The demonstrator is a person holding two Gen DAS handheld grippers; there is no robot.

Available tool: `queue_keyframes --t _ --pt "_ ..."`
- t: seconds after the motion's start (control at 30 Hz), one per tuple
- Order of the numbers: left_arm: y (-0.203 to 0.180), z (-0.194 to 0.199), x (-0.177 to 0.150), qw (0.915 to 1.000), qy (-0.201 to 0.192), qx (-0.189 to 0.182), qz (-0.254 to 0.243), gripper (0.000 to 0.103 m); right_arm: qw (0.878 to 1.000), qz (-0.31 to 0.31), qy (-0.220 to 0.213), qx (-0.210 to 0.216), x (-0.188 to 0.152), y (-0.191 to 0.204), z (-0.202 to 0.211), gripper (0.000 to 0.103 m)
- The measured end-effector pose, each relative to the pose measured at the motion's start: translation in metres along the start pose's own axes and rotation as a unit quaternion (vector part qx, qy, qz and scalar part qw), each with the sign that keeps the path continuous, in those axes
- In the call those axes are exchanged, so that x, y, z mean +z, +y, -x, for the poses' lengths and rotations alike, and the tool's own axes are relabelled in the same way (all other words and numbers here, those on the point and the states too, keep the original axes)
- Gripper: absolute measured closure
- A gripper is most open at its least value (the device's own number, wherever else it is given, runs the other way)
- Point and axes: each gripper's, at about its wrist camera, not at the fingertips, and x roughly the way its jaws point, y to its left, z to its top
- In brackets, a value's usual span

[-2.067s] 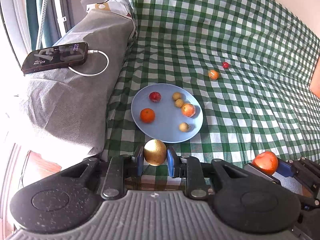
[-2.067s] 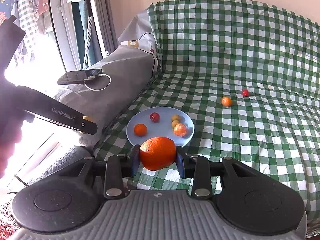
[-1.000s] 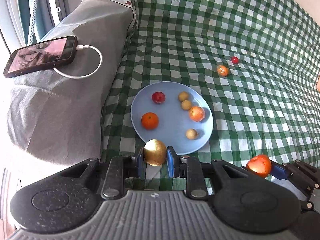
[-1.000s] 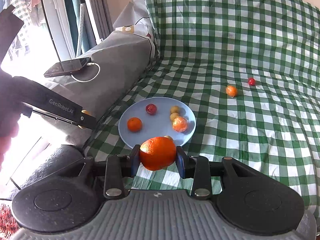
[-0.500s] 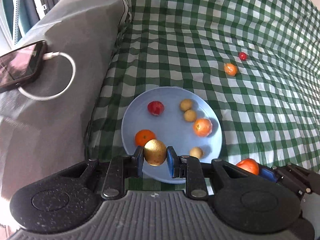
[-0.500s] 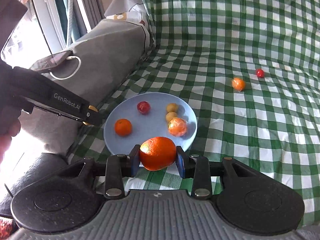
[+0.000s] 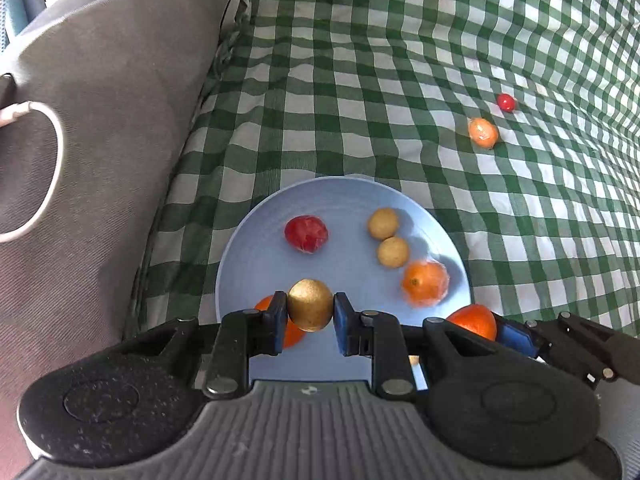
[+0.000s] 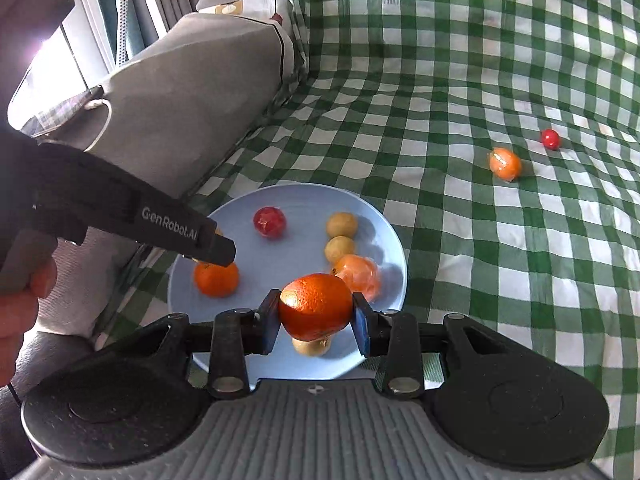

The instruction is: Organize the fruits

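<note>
My left gripper (image 7: 310, 312) is shut on a golden round fruit (image 7: 310, 310) and holds it over the near left part of the light blue plate (image 7: 340, 200). My right gripper (image 8: 316, 316) is shut on a large orange (image 8: 316, 306) over the plate's near side (image 8: 304, 196). On the plate lie a red fruit (image 7: 306, 233), two small yellow-brown fruits (image 7: 383, 223), a wrapped orange fruit (image 7: 425, 282) and an orange (image 8: 216, 278). Another small yellow fruit (image 8: 312, 346) lies under the held orange. The left gripper also shows in the right wrist view (image 8: 208, 246).
The plate sits on a green checked cloth (image 7: 360, 80). A wrapped orange fruit (image 7: 483, 132) and a small red fruit (image 7: 506, 102) lie loose on the cloth at the far right. A grey cushion (image 7: 100, 100) with a white cable (image 7: 52, 184) borders the left.
Both grippers have moved forward and down towards the plate, each keeping its fruit. The golden fruit and the orange are now over the plate. The phone has left the view.
</note>
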Motion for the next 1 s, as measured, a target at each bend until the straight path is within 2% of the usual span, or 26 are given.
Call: queue_keyframes --t 0.27,0.3,0.33,0.37,0.4,0.43,0.47,0.57,0.73,0.83,1.0 --pt "-0.003 -0.021 0.01 1.0 0.001 0.002 -0.009 0.075 1.0 0.019 0.02 -0.003 0.005 0.0 -0.027 0.064" --pt "-0.005 -0.021 0.011 0.9999 -0.003 0.002 -0.014 0.061 1.0 0.022 0.023 0.001 0.006 0.001 -0.029 0.063" --pt "-0.005 -0.019 0.011 0.9998 -0.008 0.005 -0.02 0.035 0.999 0.024 0.026 0.007 0.009 0.002 -0.031 0.057" --pt "-0.005 -0.016 0.011 0.9995 -0.018 0.011 -0.022 0.022 0.999 0.027 0.028 0.012 0.01 0.002 -0.029 0.049" --pt "-0.004 -0.009 0.01 0.9992 -0.032 0.018 -0.019 0.004 0.999 0.031 0.027 0.012 0.011 0.002 -0.027 0.029" --pt "-0.003 -0.001 0.008 0.9986 -0.047 0.02 -0.015 0.0 0.999 0.036 0.025 0.005 0.013 0.003 -0.022 0.011" --pt "-0.001 0.009 0.005 0.998 -0.06 0.015 -0.012 0.0 0.999 0.041 0.022 -0.003 0.015 0.004 -0.017 0.008" --pt "0.004 0.031 -0.008 0.9984 -0.055 0.012 -0.012 0.0 0.999 0.041 0.024 -0.007 0.013 0.001 0.004 0.006" --pt "0.017 0.064 -0.045 0.9977 -0.043 0.051 0.008 0.0 0.999 0.01 0.036 -0.016 -0.006 0.001 0.053 0.004" --pt "0.02 0.08 -0.068 0.9967 -0.03 0.073 0.017 0.0 0.999 0.003 0.023 -0.025 -0.017 0.009 0.085 0.004" --pt "0.016 0.105 -0.098 0.9967 -0.034 0.072 0.015 0.0 0.999 0.006 -0.009 -0.033 -0.031 0.027 0.13 0.001"
